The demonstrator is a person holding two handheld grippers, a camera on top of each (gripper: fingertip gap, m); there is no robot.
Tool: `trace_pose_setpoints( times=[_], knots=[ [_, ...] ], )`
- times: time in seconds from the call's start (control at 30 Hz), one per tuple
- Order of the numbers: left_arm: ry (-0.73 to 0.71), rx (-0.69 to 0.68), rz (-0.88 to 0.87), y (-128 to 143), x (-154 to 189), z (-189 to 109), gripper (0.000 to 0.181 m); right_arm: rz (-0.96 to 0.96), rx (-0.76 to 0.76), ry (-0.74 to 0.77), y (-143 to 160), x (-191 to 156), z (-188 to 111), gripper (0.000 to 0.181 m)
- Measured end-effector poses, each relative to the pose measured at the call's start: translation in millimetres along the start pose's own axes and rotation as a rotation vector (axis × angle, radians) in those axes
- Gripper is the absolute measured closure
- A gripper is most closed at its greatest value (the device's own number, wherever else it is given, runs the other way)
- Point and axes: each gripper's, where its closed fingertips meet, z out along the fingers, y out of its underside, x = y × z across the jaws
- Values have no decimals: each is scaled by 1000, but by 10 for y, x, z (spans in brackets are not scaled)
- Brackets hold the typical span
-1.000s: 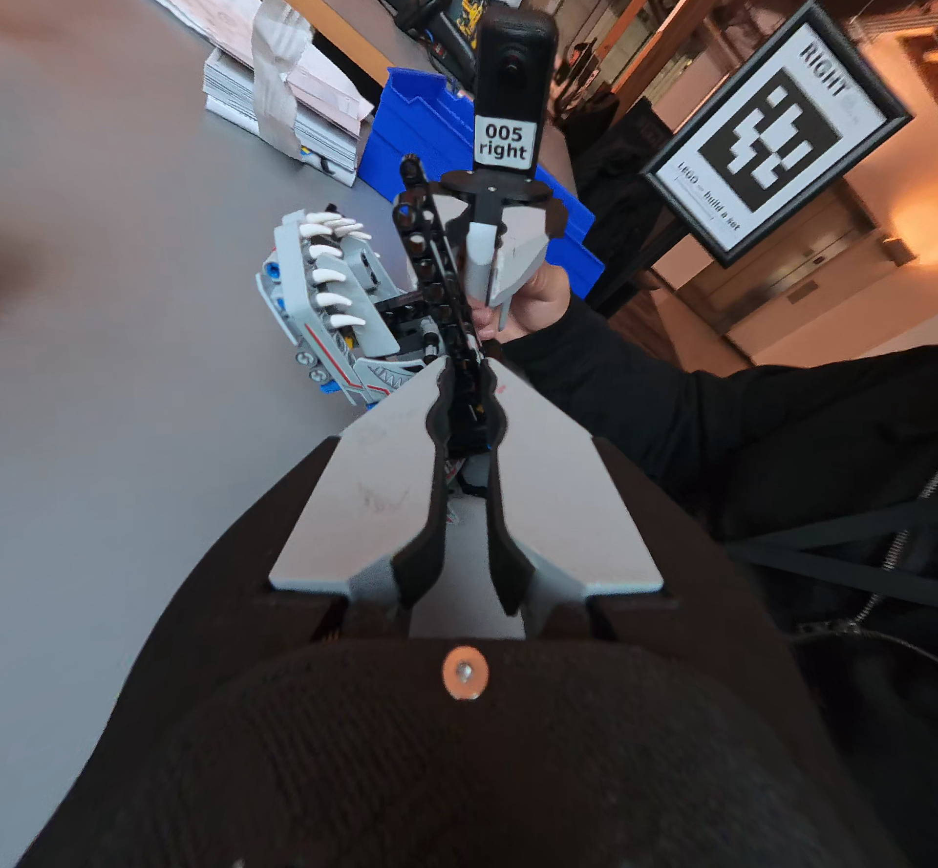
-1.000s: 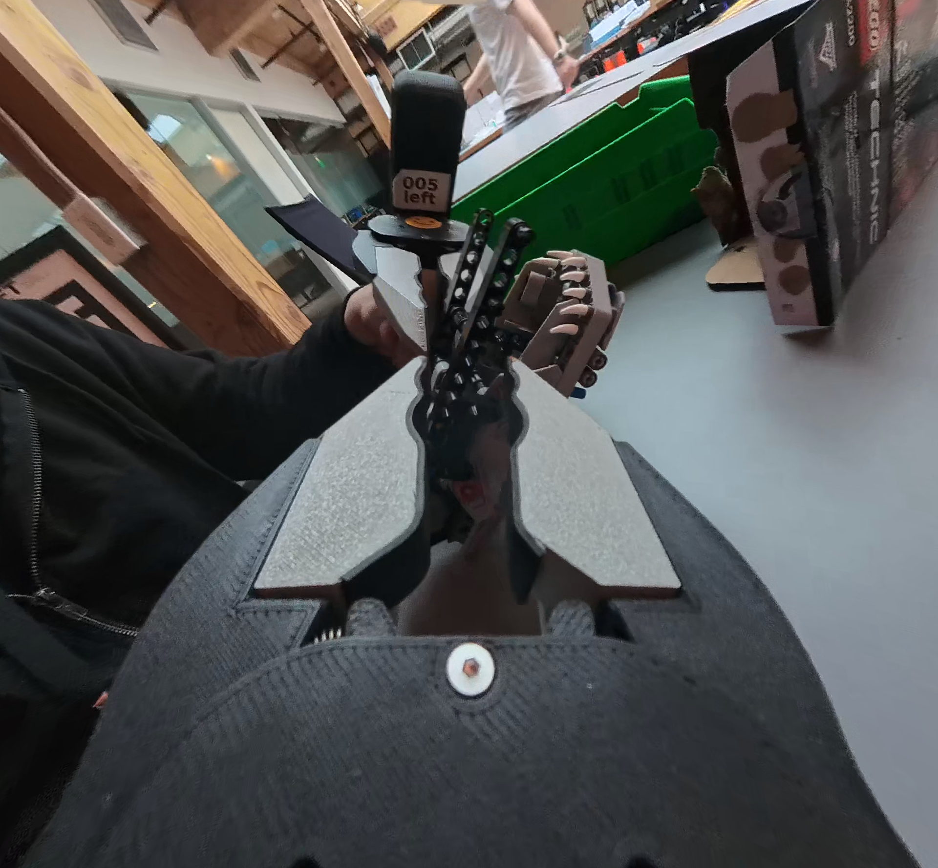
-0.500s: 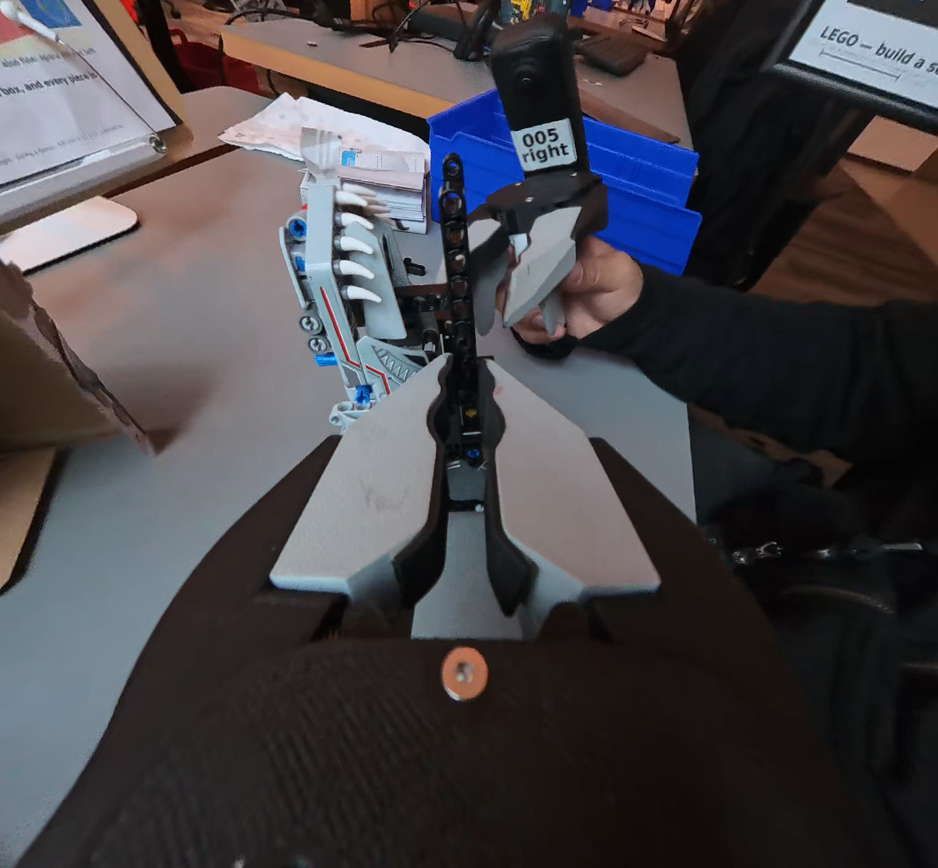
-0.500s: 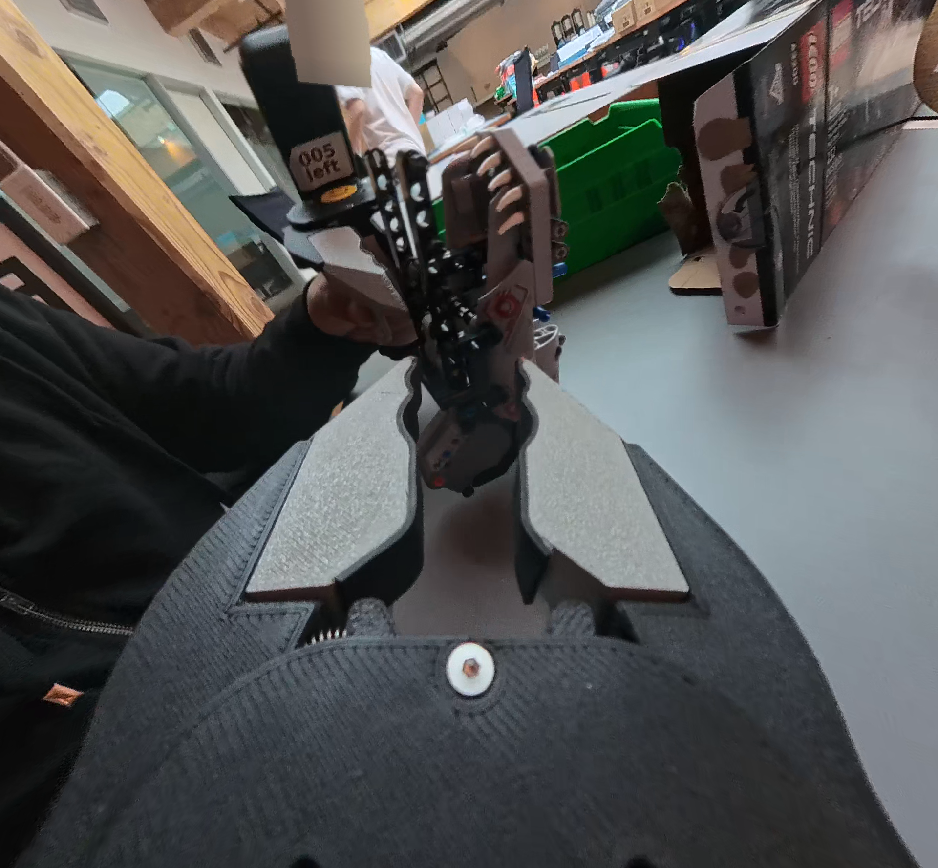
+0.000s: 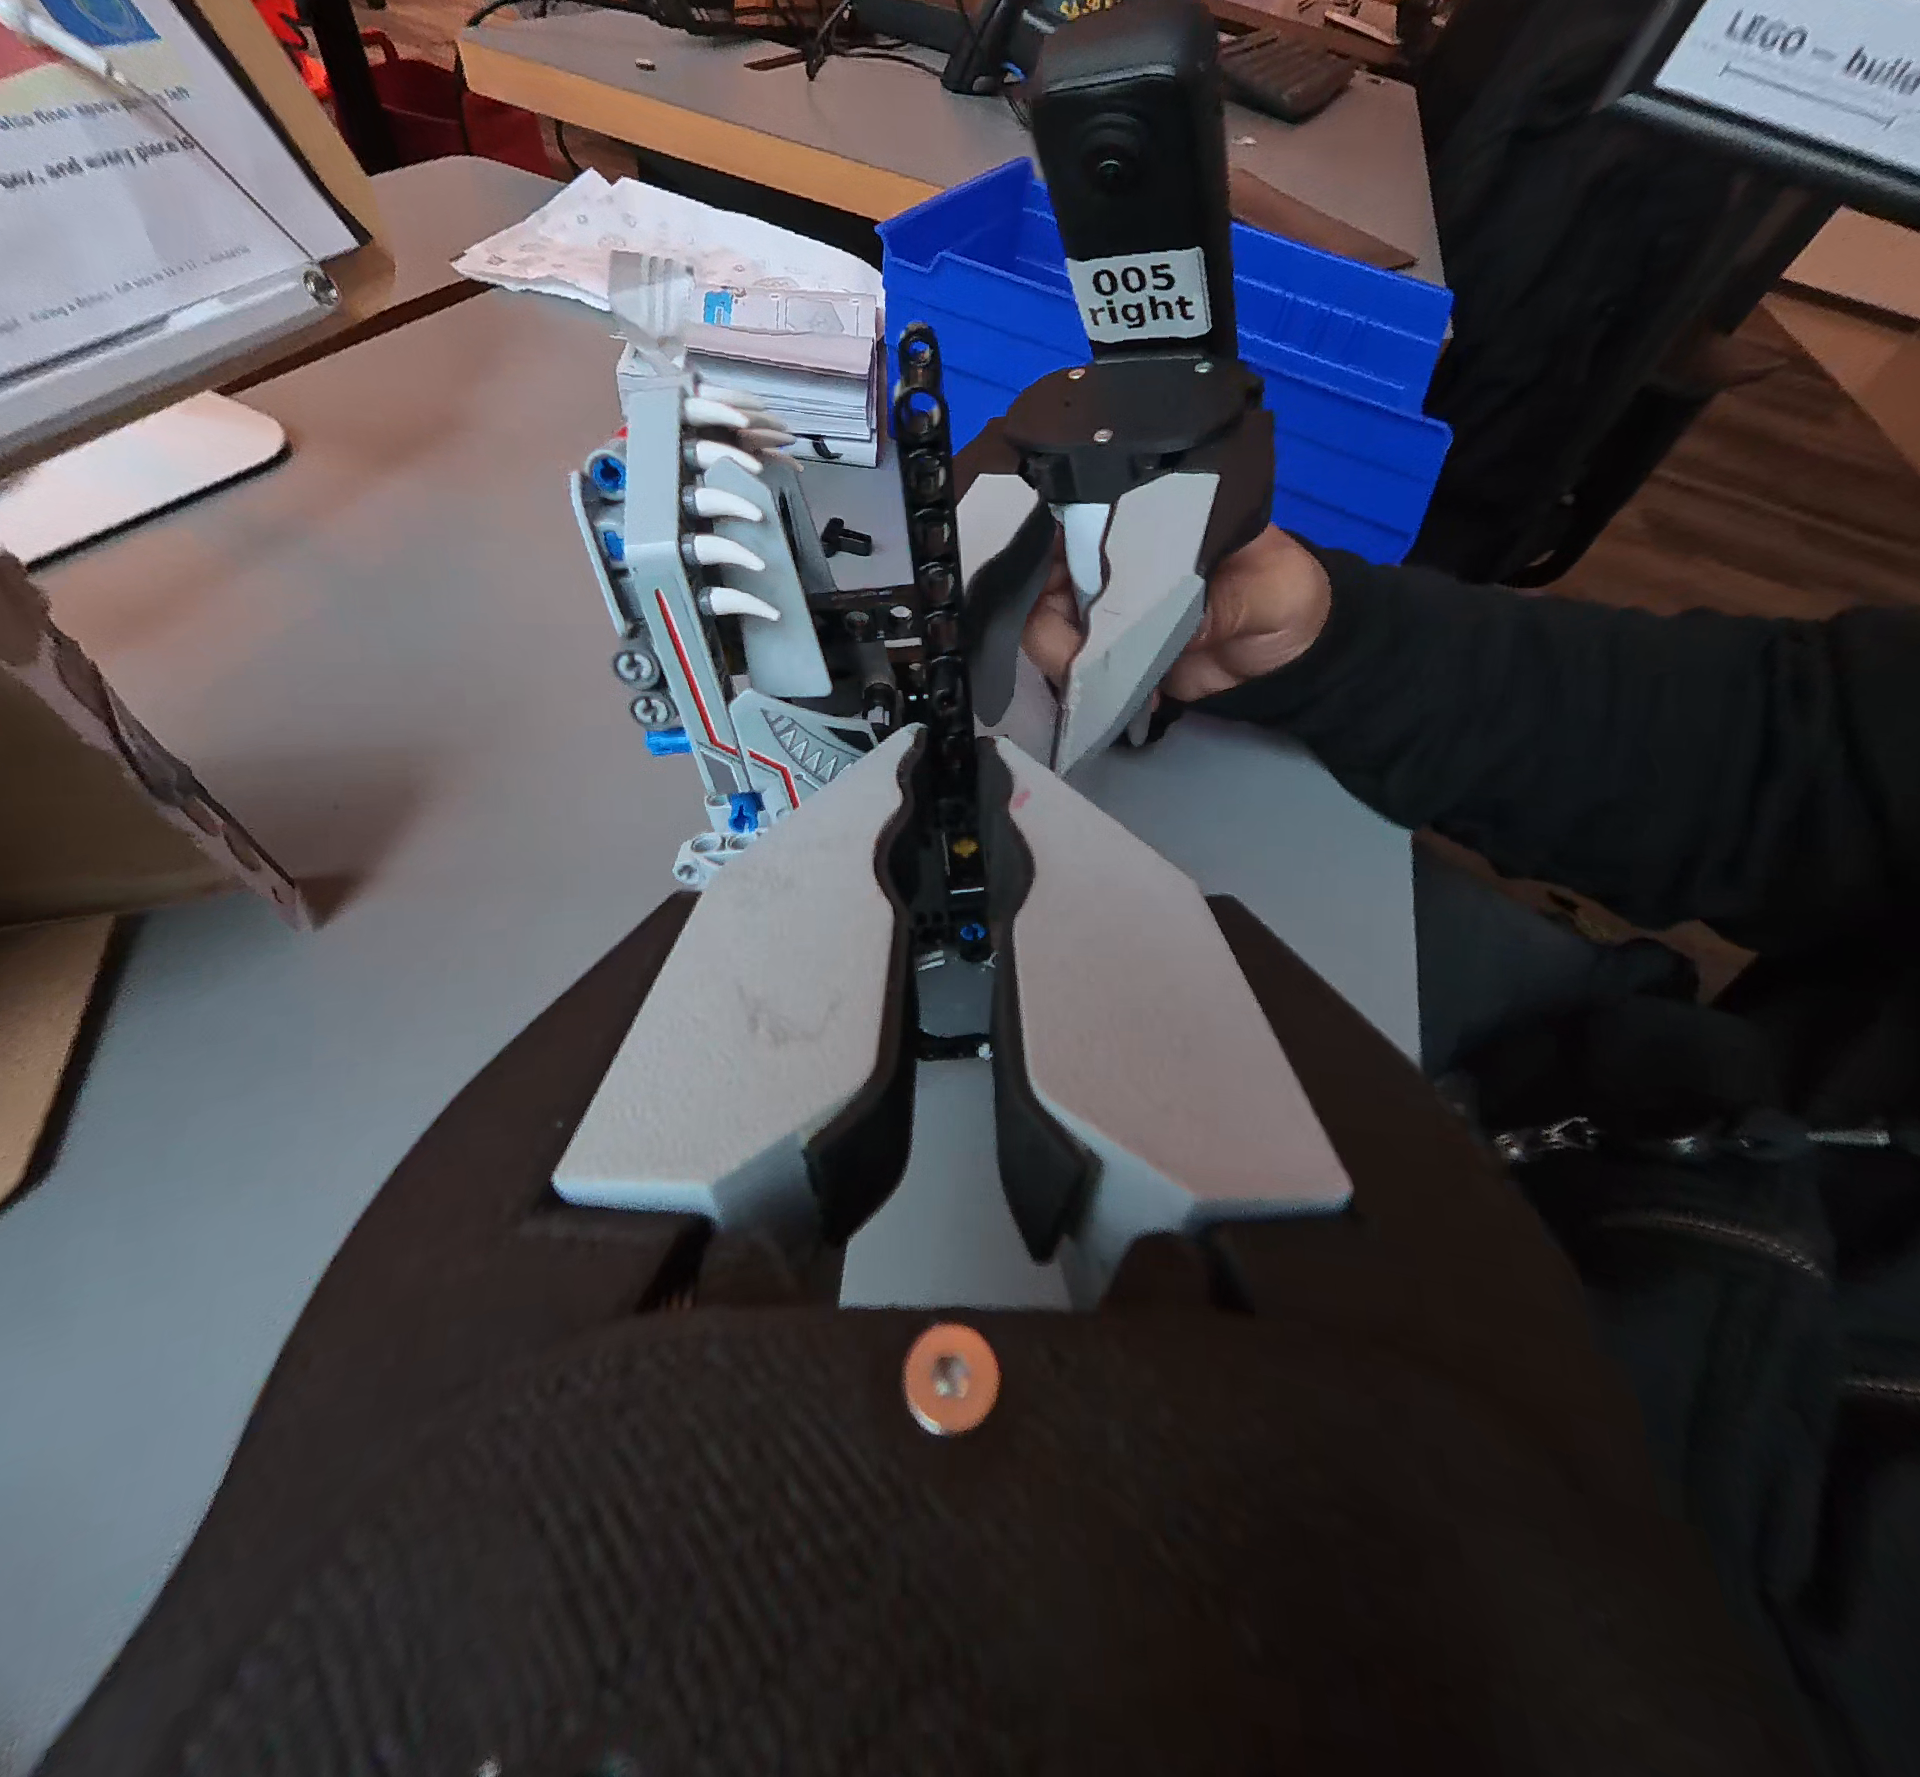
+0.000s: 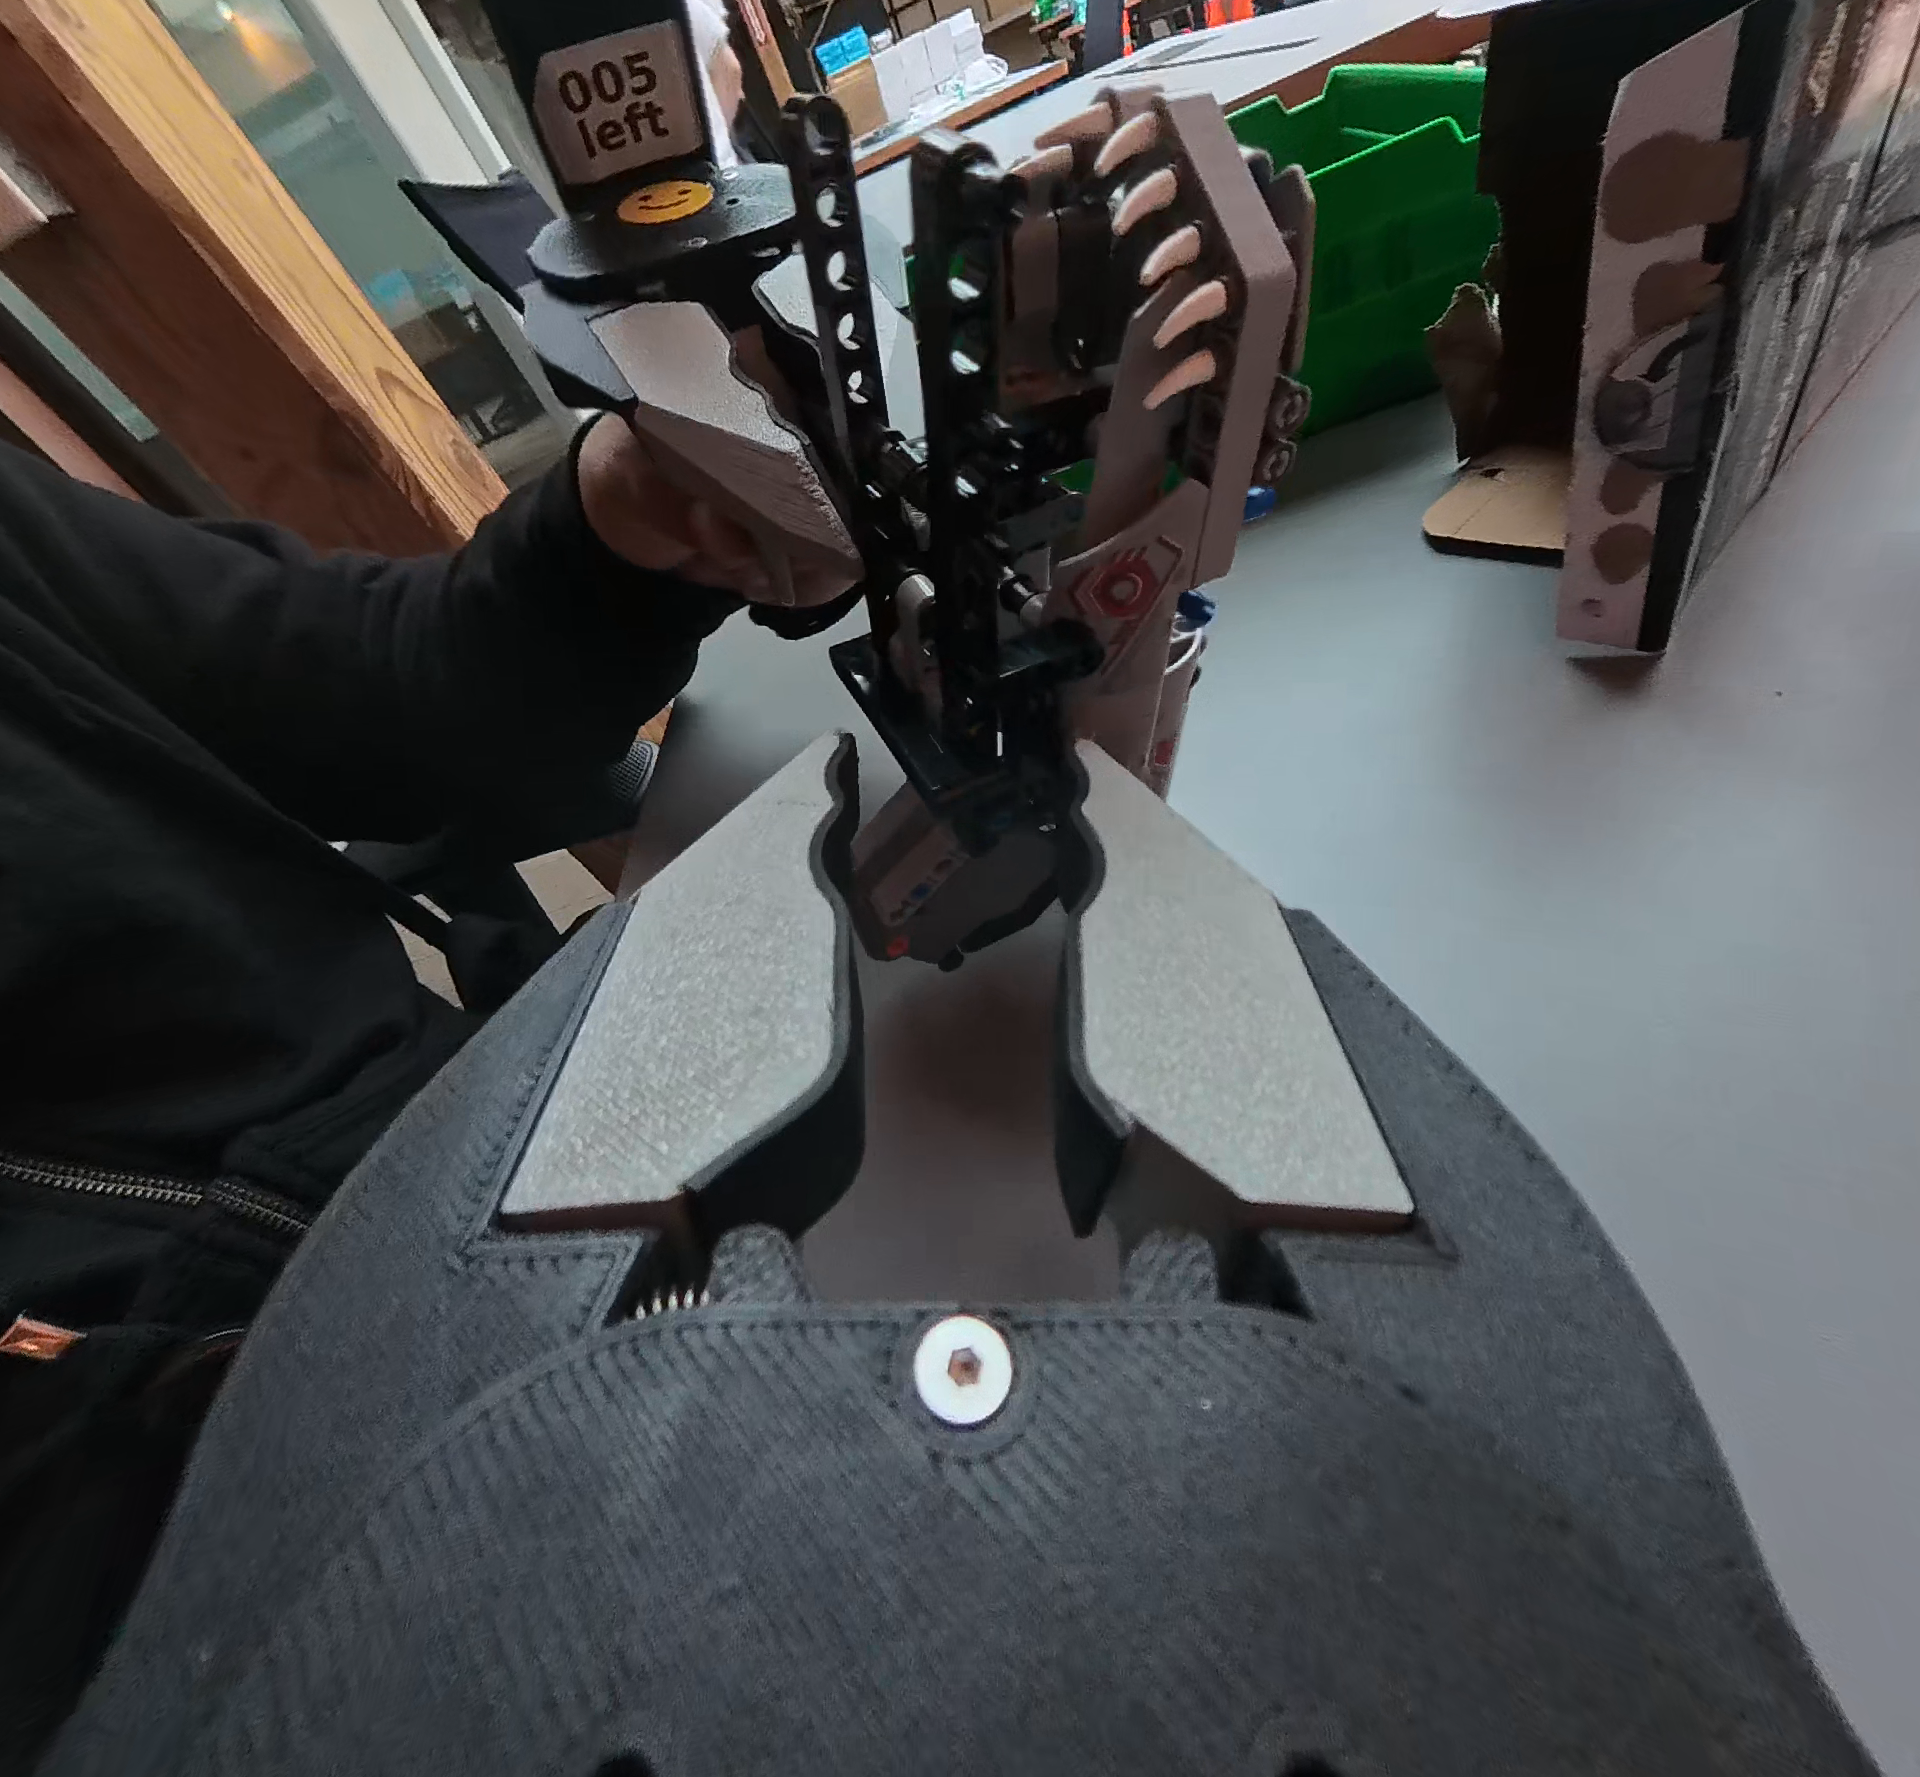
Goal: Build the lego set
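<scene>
The lego model [image 5: 707, 605] is grey panels with rows of white teeth on a frame of black beams. It stands upright over the grey table [image 5: 364, 688]. My left gripper [image 5: 951, 751] is shut on a long black beam [image 5: 928, 501] of the model. My right gripper [image 6: 961, 761] is shut on the grey and black block [image 6: 935, 875] at the model's lower end, its jaws fairly wide apart. The toothed panels [image 6: 1174, 356] rise beyond it. Each gripper shows in the other's view, held by a hand: the right [image 5: 1070, 751], the left [image 6: 821, 522].
A blue bin [image 5: 1340, 397] and a stack of booklets [image 5: 769, 356] lie behind the model. A torn cardboard box [image 5: 104, 792] and a framed sign [image 5: 125, 148] stand at the left. A green bin [image 6: 1392, 200] and the dark set box [image 6: 1766, 273] stand to the right. Only a small space, under 4 cm, lies between the two pairs of fingers.
The model has swung from tilted to upright between the two grippers. My right gripper's jaws stand wider, around the lower block instead of the black beams. My left grip is unchanged.
</scene>
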Motion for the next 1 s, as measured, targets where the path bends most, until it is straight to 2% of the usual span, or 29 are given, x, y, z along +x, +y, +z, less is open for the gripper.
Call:
trace_pose_setpoints(
  times=[0.07,0.17,0.3,0.47,0.57,0.67,0.7,0.73,0.8,0.9,0.93,1.0],
  knots=[
    [24,10,-116,-12,-38,-17,175,-38,-1,16,-17,-13,3,144],
    [110,35,-342,24,-140,-40,175,-190,-17,119,-51,-3,-14,140],
    [244,47,-601,147,-300,-58,175,-380,-79,202,-52,-81,6,149],
    [350,-19,-733,300,-349,29,174,-578,-252,285,-4,-21,139,157],
    [332,-44,-703,355,-344,98,171,-597,-375,256,151,50,239,166],
    [289,6,-658,329,-404,78,162,-582,-398,242,195,118,267,177],
    [234,21,-613,333,-474,47,160,-581,-434,239,255,159,263,177],
    [177,43,-561,313,-535,-2,147,-581,-463,240,304,197,261,176],
    [195,90,-413,182,-405,-131,146,-580,-489,246,350,240,272,177],
    [85,-17,-221,315,-343,-127,139,-526,-448,200,333,212,332,178],
    [76,-72,-193,400,-310,-88,139,-521,-430,199,312,217,346,178],
    [61,-88,-164,447,-285,-39,129,-522,-420,199,299,221,356,178]
  ],
)
